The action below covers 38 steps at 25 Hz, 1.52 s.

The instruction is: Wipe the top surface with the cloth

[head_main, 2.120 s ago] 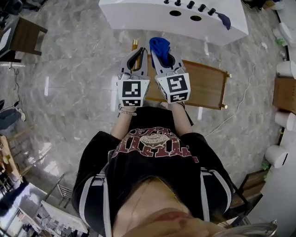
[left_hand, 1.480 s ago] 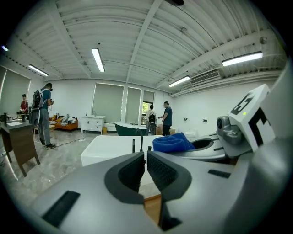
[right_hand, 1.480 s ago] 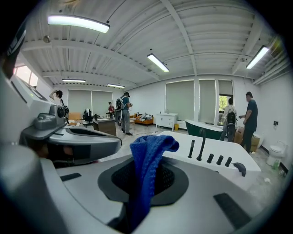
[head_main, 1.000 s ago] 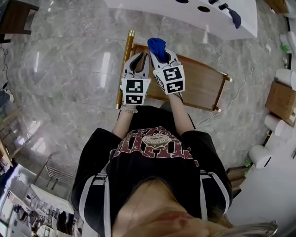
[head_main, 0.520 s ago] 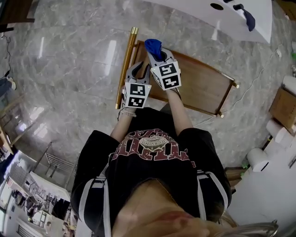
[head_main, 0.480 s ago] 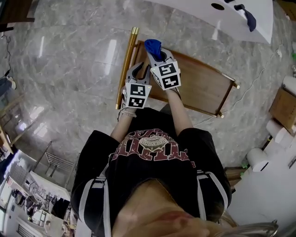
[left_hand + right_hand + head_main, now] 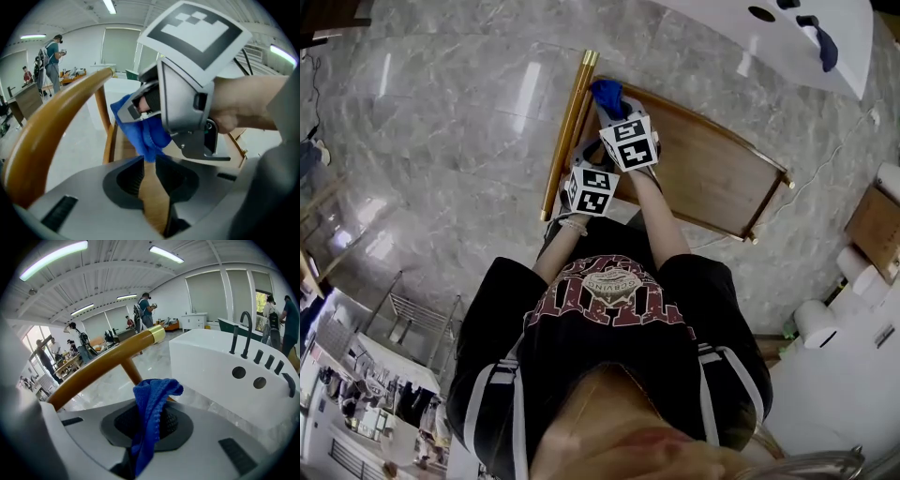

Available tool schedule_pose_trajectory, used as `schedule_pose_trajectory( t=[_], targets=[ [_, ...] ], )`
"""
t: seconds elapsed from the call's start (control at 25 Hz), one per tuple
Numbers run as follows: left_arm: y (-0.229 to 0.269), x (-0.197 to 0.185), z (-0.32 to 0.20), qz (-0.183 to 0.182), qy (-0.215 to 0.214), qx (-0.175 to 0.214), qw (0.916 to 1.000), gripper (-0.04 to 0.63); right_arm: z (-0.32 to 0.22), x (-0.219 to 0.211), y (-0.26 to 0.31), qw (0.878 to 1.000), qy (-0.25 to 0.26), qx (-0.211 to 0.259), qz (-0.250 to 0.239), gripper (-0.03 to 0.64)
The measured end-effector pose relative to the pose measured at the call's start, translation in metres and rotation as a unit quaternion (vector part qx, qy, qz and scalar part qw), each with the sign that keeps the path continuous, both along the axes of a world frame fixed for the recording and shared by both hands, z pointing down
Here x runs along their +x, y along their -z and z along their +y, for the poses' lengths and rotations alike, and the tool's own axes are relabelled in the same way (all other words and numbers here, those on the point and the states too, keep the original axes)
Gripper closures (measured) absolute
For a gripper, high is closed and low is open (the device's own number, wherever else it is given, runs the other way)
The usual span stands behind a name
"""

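Blue knitted cloth (image 7: 149,413) sits clenched in my right gripper (image 7: 609,111) at the brown wooden tabletop's (image 7: 703,178) far left corner, my left gripper (image 7: 146,172) just beside it, jaws slightly parted and empty.

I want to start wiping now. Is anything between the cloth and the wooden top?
Nothing visible does. The cloth, clamped in the right tongs, hangs over the bare wooden top at its corner by the round rail. The left tongs, open and empty, sit close beside it.
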<state>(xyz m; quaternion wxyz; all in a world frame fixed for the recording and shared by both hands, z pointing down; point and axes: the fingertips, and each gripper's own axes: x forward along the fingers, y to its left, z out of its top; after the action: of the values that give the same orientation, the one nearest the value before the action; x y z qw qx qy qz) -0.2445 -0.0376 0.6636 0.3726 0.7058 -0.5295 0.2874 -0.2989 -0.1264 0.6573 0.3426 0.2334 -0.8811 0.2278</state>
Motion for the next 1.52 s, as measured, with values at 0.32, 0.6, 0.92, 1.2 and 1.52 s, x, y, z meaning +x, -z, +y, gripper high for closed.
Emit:
schedule_pose_trajectory(
  t=[0.32, 0.6, 0.92, 1.2, 1.52],
  targets=[
    [-0.027, 0.029, 0.017, 0.005, -0.048, -0.033, 0.9983, 0.479, -0.004, -0.005, -0.024, 0.999, 0.003, 0.002, 0.047, 0.561],
    [-0.043, 0.058, 0.03, 0.029, -0.076, -0.059, 0.9949, 0.505, -0.004, -0.001, -0.037, 0.998, 0.0, 0.018, 0.055, 0.561],
    [-0.053, 0.064, 0.032, -0.009, -0.097, -0.048, 0.9941, 0.549, -0.004, 0.003, -0.038, 0.998, 0.025, 0.033, 0.047, 0.561],
    [-0.054, 0.065, 0.033, -0.027, -0.088, -0.055, 0.9942, 0.549, -0.003, 0.015, -0.039, 0.999, 0.015, 0.028, 0.041, 0.561],
    [-0.054, 0.065, 0.034, -0.047, -0.092, -0.06, 0.9928, 0.549, -0.003, 0.036, -0.039, 0.999, 0.001, 0.025, 0.042, 0.561]
  ],
)
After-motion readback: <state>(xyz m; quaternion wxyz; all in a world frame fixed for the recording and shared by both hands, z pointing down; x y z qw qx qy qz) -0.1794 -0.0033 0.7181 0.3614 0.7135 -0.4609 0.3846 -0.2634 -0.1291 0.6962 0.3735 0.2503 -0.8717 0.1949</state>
